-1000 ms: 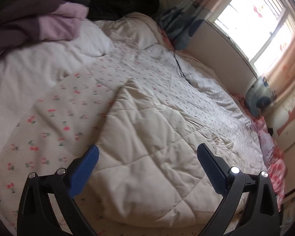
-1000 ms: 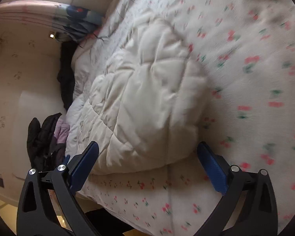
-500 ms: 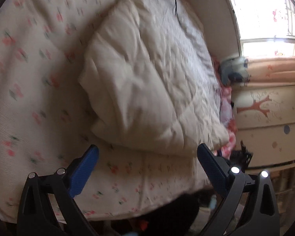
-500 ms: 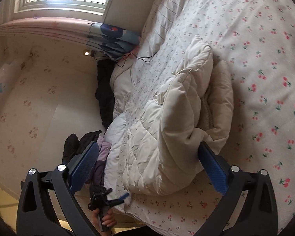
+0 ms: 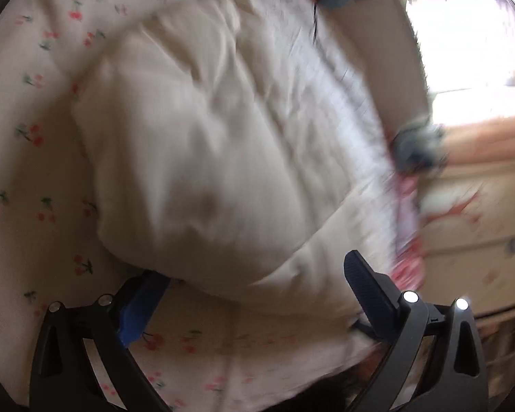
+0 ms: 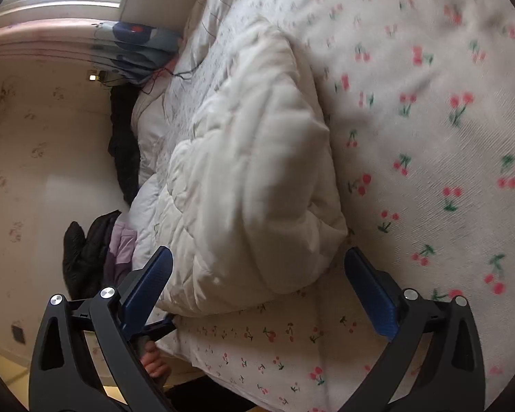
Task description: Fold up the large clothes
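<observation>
You're facing a puffy, soft quilted jacket (image 6: 254,185); both grippers (image 5: 257,295) (image 6: 257,281) are gaping empty, so grab its thick folded edge.

Daylight floods in from the blown-out window (image 5: 470,58); the left view is heavily motion-blurred, the right mildly; fisheye bending and dark corners frame both.
</observation>
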Demonstrator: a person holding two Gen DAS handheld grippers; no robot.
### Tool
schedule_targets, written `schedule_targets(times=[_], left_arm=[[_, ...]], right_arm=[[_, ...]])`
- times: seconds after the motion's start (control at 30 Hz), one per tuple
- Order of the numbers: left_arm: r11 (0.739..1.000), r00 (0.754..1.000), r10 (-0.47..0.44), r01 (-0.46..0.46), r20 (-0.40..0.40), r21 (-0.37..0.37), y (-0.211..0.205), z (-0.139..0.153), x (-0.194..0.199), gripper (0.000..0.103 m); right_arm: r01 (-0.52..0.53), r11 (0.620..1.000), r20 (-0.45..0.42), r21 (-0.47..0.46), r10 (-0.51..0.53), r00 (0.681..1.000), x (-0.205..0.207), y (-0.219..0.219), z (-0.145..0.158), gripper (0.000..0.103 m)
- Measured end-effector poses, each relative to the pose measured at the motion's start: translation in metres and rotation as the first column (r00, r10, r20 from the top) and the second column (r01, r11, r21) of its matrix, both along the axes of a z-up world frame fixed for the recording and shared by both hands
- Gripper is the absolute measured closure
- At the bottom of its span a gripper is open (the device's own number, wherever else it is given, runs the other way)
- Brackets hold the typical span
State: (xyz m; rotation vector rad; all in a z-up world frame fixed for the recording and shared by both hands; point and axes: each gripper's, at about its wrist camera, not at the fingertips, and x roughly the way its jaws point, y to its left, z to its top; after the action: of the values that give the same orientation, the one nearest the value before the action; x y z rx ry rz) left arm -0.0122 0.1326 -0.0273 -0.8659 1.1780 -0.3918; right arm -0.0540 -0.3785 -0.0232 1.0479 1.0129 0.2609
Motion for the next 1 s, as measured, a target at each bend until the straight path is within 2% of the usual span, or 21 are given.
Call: schedule_targets(times=[0.03, 0.17, 0.2, 0.27, 0.3, 0.33, 0.37, 0.4, 0.43, 0.5, 0.6, 0.67, 0.73, 0.8, 0.83, 0.87, 0.9, 0.93, 0.97, 1.0], left_arm=[[0.999, 0.999, 0.045, -0.045, -0.003, 0.002, 0.002, -0.005, 0.0, 0.007], [0.978, 0.985, 0.171, -0.172, -0.023, -0.114, 0.022, -0.01, 0.007, 0.008], [0.975, 0.983, 0.183, -0.186, -0.03, -0.124, 0.022, -0.011, 0.008, 0.007], [0.981, 0.985, 0.174, -0.175, -0.02, -0.087, 0.014, -0.01, 0.009, 0.008], [0.984, 0.986, 0.165, -0.166, -0.009, -0.064, 0.01, -0.008, 0.01, 0.009], [0.988, 0.989, 0.15, -0.149, 0.014, -0.036, 0.004, -0.005, 0.01, 0.018], [0.99, 0.99, 0.138, -0.137, 0.025, -0.021, 0.003, -0.003, 0.01, 0.025], [0.991, 0.991, 0.131, -0.13, 0.035, -0.021, 0.003, -0.001, 0.012, 0.037], [0.992, 0.991, 0.124, -0.123, 0.048, -0.028, 0.006, 0.003, 0.014, 0.047], [0.994, 0.989, 0.107, -0.105, 0.102, -0.032, 0.008, 0.016, 0.011, 0.057], [0.996, 0.98, 0.091, -0.088, 0.177, -0.025, 0.013, 0.041, 0.0, 0.064], [0.997, 0.97, 0.072, -0.071, 0.231, -0.011, 0.016, 0.065, -0.019, 0.065], [0.998, 0.956, 0.042, -0.053, 0.29, 0.032, 0.019, 0.09, -0.045, 0.065], [0.996, 0.955, 0.018, -0.042, 0.296, 0.074, 0.022, 0.093, -0.056, 0.061], [0.994, 0.963, 0.009, -0.037, 0.268, 0.1, 0.024, 0.084, -0.062, 0.055], [0.994, 0.978, 0.0, -0.023, 0.208, 0.108, 0.027, 0.067, -0.063, 0.052], [0.995, 0.988, 0.014, -0.029, 0.153, 0.097, 0.037, 0.053, -0.063, 0.046], [0.997, 0.996, 0.062, -0.065, 0.062, 0.043, 0.044, 0.032, -0.058, 0.041], [0.996, 0.996, 0.086, -0.085, 0.025, -0.019, 0.049, 0.021, -0.054, 0.04], [0.995, 0.995, 0.091, -0.09, 0.029, -0.031, 0.052, 0.02, -0.055, 0.04]], right_arm=[[-0.002, 1.0, 0.014, 0.012, 0.002, 1.0, 0.003, 0.001, -0.002, 0.006], [0.029, 0.998, 0.009, 0.055, -0.03, 1.0, 0.017, -0.003, -0.015, 0.006], [0.041, 0.997, 0.006, 0.067, -0.041, 0.999, 0.021, -0.004, -0.017, 0.006], [0.041, 0.997, 0.022, 0.064, -0.043, 0.999, 0.024, -0.005, -0.016, 0.006], [0.034, 0.999, 0.04, 0.024, -0.035, 0.999, 0.024, -0.001, -0.01, 0.012], [0.027, 1.0, 0.052, -0.015, -0.026, 0.998, 0.024, -0.001, -0.006, 0.019], [0.021, 0.997, 0.068, -0.076, -0.016, 0.998, 0.023, 0.003, 0.002, 0.04], [0.019, 0.996, 0.089, -0.084, -0.012, 0.996, 0.021, 0.004, 0.007, 0.052], [0.019, 0.996, 0.102, -0.084, -0.01, 0.995, 0.019, 0.006, 0.01, 0.055], [0.013, 0.994, 0.139, -0.105, 0.002, 0.99, 0.014, 0.011, 0.024, 0.062], [-0.032, 0.988, 0.206, -0.149, 0.063, 0.977, 0.001, 0.03, 0.059, 0.064], [-0.069, 0.98, 0.241, -0.186, 0.114, 0.964, -0.013, 0.042, 0.079, 0.064], [-0.112, 0.974, 0.249, -0.198, 0.161, 0.955, -0.031, 0.051, 0.085, 0.064], [-0.181, 0.963, 0.165, -0.2, 0.215, 0.963, -0.048, 0.055, 0.065, 0.057], [-0.2, 0.96, 0.109, -0.198, 0.224, 0.968, -0.053, 0.055, 0.049, 0.054], [-0.21, 0.959, 0.028, -0.187, 0.22, 0.975, -0.06, 0.049, 0.026, 0.051], [-0.192, 0.97, -0.019, -0.151, 0.191, 0.981, -0.066, 0.04, 0.01, 0.048], [-0.147, 0.986, -0.035, -0.073, 0.145, 0.989, -0.074, 0.028, 0.001, 0.047], [-0.076, 0.997, -0.003, -0.031, 0.076, 0.997, -0.087, 0.013, 0.004, 0.047], [-0.031, 0.997, 0.025, -0.069, 0.033, 0.999, -0.096, 0.005, 0.014, 0.046]])
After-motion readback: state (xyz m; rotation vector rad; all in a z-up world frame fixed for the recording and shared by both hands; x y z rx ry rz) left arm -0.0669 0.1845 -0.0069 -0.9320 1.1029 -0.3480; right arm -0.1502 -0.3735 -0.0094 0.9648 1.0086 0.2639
